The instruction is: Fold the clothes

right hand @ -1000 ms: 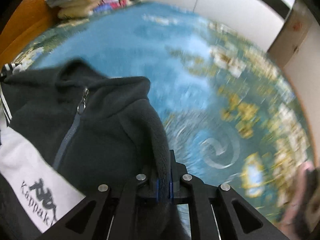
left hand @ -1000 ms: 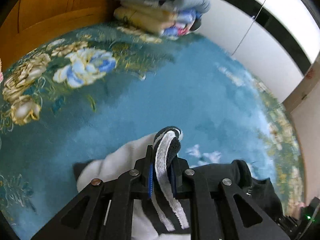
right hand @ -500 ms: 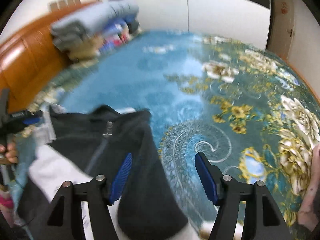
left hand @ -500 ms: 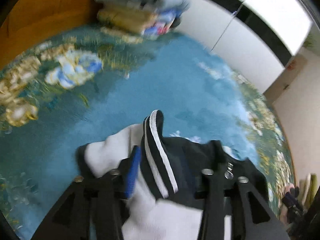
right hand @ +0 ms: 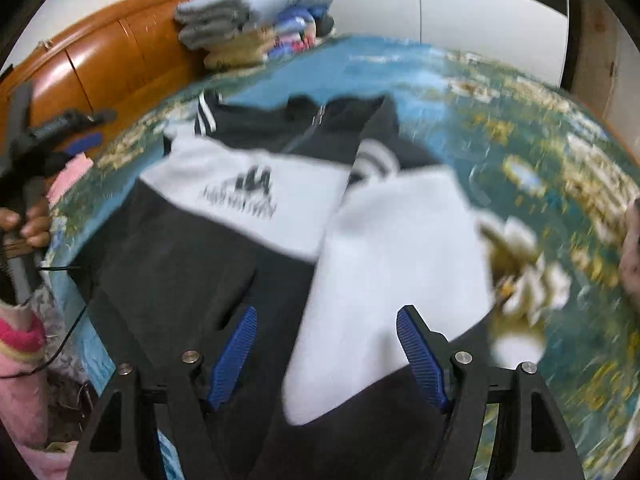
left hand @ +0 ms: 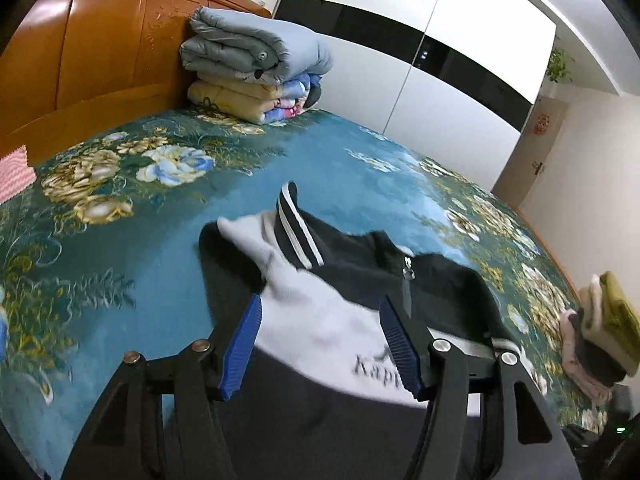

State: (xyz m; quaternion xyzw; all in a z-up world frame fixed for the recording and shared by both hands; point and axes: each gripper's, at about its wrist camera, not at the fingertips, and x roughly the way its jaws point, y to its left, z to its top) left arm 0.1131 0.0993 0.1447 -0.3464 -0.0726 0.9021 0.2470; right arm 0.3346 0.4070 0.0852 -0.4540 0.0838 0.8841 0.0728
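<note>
Left wrist view: I see my left gripper [left hand: 320, 340] spread wide, empty, above the jacket [left hand: 360, 280] lying on the bedspread [left hand: 120, 240]; my right gripper [right hand: 326, 354], blurred, seems equally open.

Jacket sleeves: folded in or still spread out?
Folded in. Both sleeves lie across the jacket front, striped cuffs near the collar; both grippers are open above it.
</note>
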